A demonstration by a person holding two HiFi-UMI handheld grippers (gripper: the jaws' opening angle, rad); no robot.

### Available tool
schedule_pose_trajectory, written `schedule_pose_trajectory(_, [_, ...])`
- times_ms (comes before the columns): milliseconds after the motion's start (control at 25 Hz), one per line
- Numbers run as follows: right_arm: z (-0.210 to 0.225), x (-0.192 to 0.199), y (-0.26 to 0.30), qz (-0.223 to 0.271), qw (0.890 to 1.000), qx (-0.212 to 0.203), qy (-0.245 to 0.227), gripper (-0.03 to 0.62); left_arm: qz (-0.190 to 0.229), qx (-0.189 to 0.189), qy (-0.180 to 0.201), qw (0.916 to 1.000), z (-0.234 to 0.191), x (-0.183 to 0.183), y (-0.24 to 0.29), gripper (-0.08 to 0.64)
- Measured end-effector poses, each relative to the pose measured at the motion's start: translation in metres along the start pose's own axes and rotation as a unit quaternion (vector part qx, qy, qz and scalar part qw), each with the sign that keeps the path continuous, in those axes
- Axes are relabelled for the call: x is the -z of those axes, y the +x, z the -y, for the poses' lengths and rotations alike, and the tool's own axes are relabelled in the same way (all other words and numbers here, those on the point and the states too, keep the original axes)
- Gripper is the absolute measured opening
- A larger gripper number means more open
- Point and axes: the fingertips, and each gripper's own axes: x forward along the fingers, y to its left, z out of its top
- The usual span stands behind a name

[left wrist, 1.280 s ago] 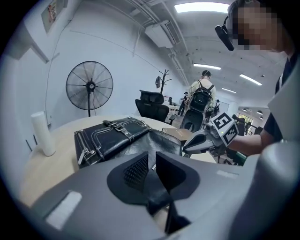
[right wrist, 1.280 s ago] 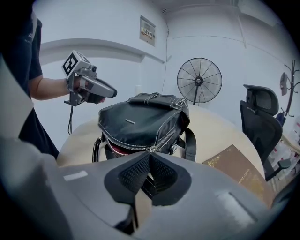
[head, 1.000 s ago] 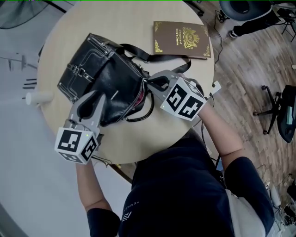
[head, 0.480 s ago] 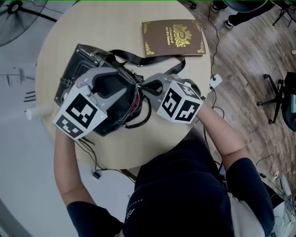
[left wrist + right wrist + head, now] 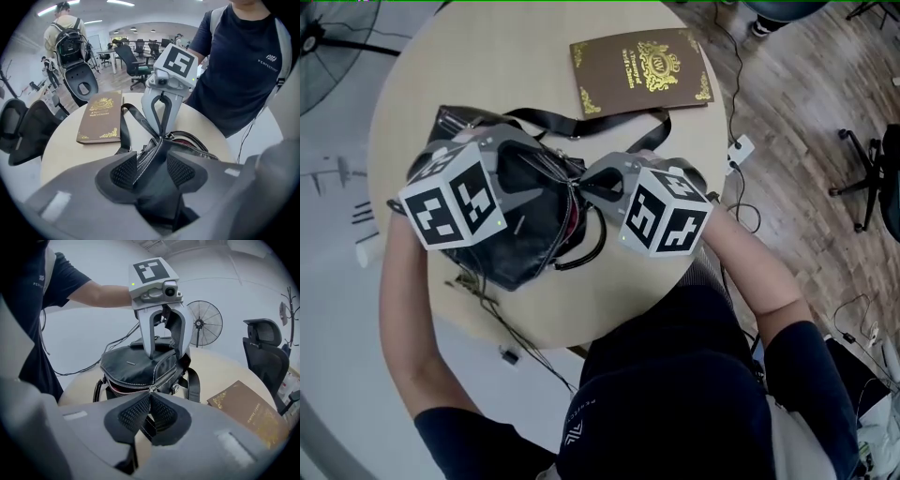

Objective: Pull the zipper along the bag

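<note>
Soft black leather handbag [image 5: 525,220] sags, needs bracing; right gripper [image 5: 150,411] pinches black zipper tab [image 5: 149,426]; left gripper [image 5: 152,168] jaws just spreading, handbag's rim between them.

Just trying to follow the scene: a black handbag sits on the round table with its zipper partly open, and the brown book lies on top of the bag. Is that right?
Not quite. The head view shows the brown book lying flat on the table beside the black handbag, not on top of it. The rest holds: the zipper is partly open.
</note>
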Motion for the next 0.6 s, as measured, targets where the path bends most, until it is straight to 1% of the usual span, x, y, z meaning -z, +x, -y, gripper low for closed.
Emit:
schedule_pose_trajectory(160, [-0.001,0.001,0.001,0.002,1.000,-0.005,-0.001,0.009,-0.019,0.049,0.015,0.9985,0.006,0.004,0.011,0.212])
schedule_pose_trajectory(240, [-0.001,0.001,0.002,0.002,1.000,-0.008,-0.002,0.009,-0.022,0.062,0.024,0.9975,0.007,0.003,0.012,0.209])
schedule_pose_trajectory(320, [0.000,0.002,0.002,0.001,1.000,-0.011,-0.005,0.009,-0.025,0.063,0.042,0.9968,0.006,0.001,0.012,0.205])
schedule_pose_trajectory(480, [0.000,0.002,0.001,-0.004,1.000,-0.010,-0.019,0.009,-0.045,0.050,0.085,0.9941,0.012,0.002,0.016,0.178])
schedule_pose_trajectory(600, [-0.002,0.001,0.001,-0.002,1.000,-0.008,-0.015,0.009,-0.047,0.039,0.102,0.9929,0.016,0.004,0.014,0.152])
